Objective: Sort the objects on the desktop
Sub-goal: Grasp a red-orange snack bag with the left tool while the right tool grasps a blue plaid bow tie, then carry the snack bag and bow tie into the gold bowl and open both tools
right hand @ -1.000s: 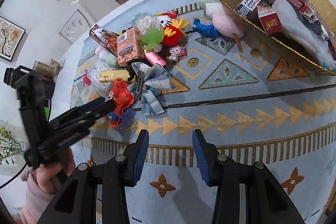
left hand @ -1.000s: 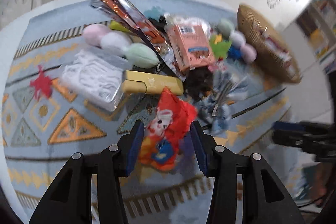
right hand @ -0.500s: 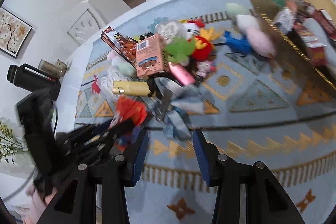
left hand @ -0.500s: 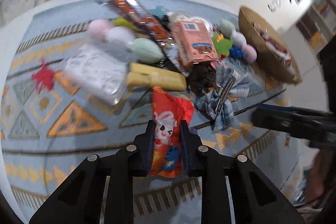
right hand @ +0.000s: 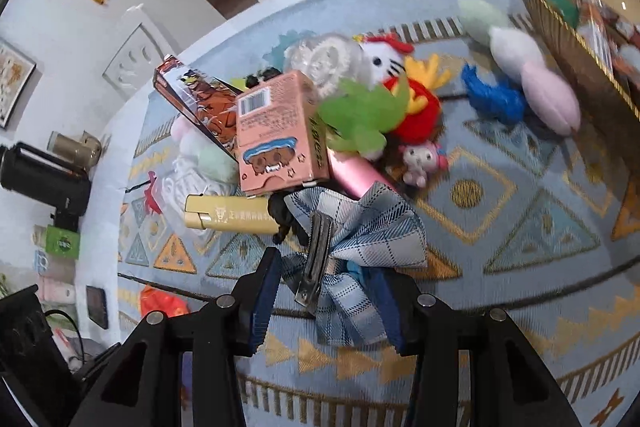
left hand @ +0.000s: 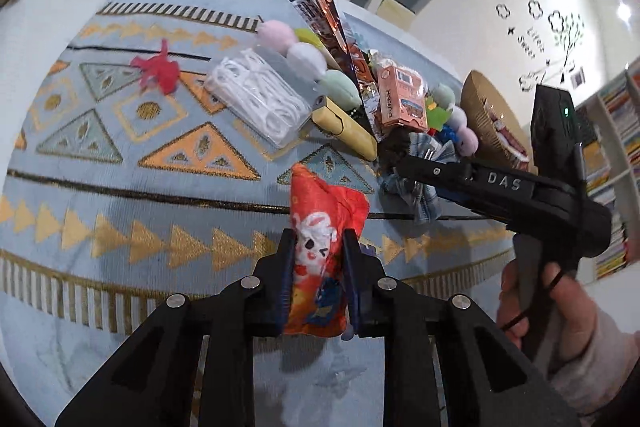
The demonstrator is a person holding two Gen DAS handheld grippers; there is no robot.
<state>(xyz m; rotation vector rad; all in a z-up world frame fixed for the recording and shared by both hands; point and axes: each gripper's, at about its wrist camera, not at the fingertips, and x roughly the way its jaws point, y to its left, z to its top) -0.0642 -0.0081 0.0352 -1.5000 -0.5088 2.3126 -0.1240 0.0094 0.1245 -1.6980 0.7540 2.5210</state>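
My left gripper point(left hand: 318, 243) is shut on a red cartoon-printed pouch point(left hand: 324, 203), which sticks up between its pads above the patterned blue tablecloth point(left hand: 120, 187). The same pouch point(right hand: 160, 301) shows small at the lower left of the right wrist view. My right gripper point(right hand: 326, 279) stands open, pointing down over a blue plaid bow hair clip point(right hand: 360, 227). The bow's lower tails lie between the fingers, and the pads do not press on them. In the left wrist view the right gripper point(left hand: 404, 165) reaches in from the right, held by a person's hand point(left hand: 560, 307).
A pile lies behind the bow: a pink box point(right hand: 276, 131), a yellow case point(right hand: 228, 219), a green plush point(right hand: 360, 115), a red and yellow plush point(right hand: 420, 107) and a pack of white clips point(left hand: 256, 99). A woven basket point(right hand: 560, 27) with boxes stands at the right.
My left gripper shut on the red pouch and drew it back toward the table's near edge. My right gripper came over the plaid bow, which now lies between its fingers.
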